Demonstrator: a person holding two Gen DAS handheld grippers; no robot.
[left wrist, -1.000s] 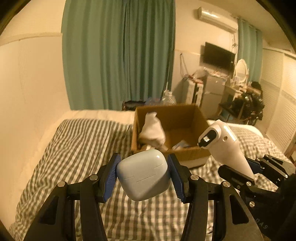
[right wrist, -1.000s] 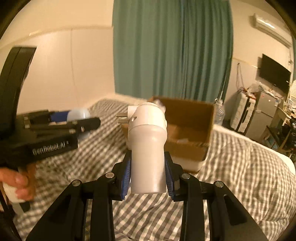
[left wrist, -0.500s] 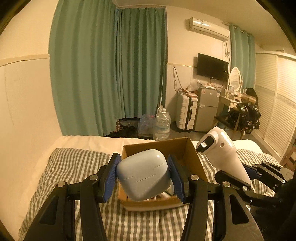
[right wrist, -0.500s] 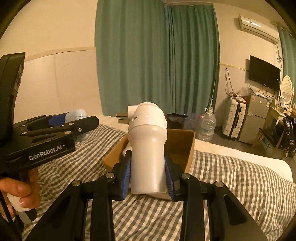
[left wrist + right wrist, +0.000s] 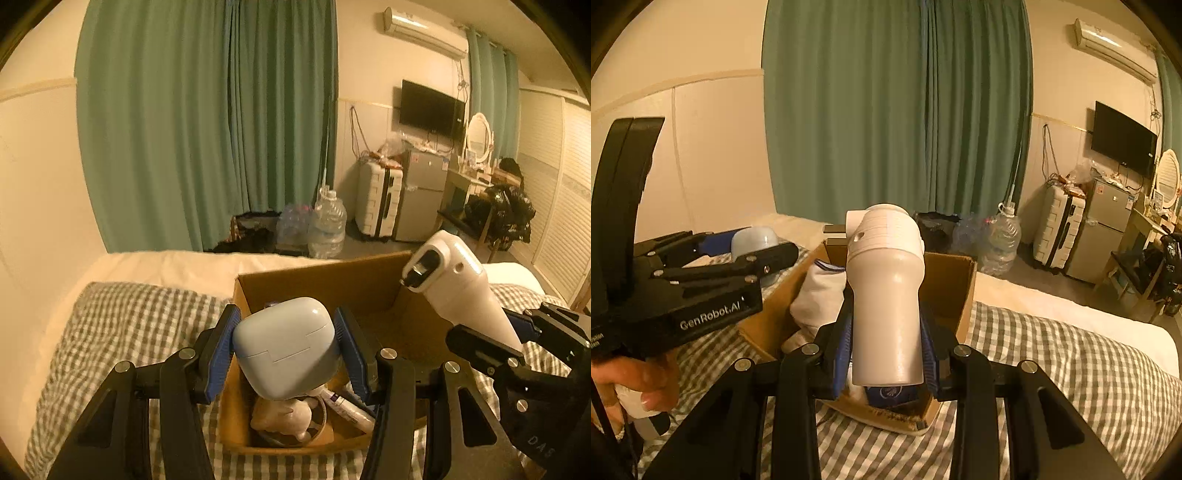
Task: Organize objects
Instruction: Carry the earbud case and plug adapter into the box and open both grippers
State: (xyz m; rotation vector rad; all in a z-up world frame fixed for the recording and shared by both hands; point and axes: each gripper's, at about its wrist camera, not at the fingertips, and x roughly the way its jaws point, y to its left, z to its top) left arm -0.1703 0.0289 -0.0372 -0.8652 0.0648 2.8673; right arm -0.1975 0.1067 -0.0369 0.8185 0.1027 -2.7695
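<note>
The blue-padded fingers [image 5: 221, 347] of the left gripper [image 5: 286, 349] are clamped on a pale blue earbud case [image 5: 284, 347], held above the open cardboard box [image 5: 314, 284] on the checked bedspread [image 5: 122, 325]. A white plug-in appliance [image 5: 886, 295] with two flat prongs is gripped upright by the right gripper [image 5: 886, 347], over the same box. White cloth [image 5: 820, 295] lies inside the box.
</note>
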